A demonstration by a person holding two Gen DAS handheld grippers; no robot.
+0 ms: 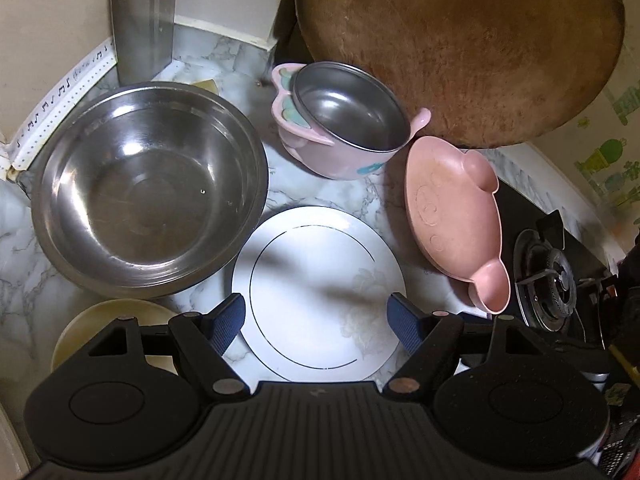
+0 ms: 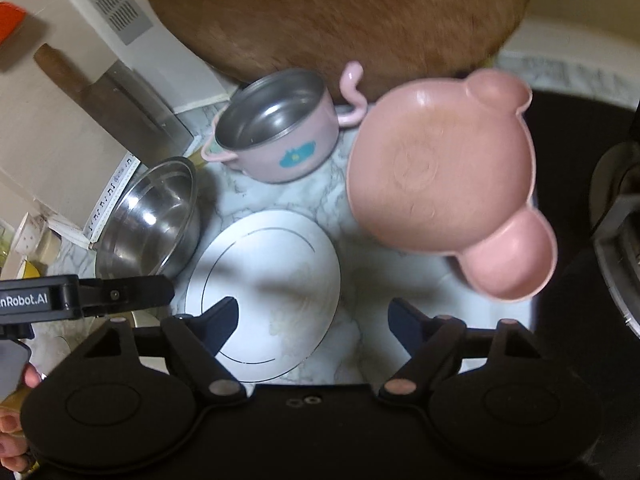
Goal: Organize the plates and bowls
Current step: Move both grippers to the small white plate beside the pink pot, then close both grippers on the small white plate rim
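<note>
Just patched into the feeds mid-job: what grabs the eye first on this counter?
The pink bear-shaped plastic plate with two ear cups lies right of the round white plate on the marble counter. Behind the white plate sits a small pink steel-lined handled bowl, a large stainless steel bowl to its left, and a big round wooden board behind.

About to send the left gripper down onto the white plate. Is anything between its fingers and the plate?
Nothing visible. The left gripper hangs open right over the white plate with only a shadow between. The steel bowl sits close to the plate's left edge, the pink bear-shaped dish to its right.
</note>
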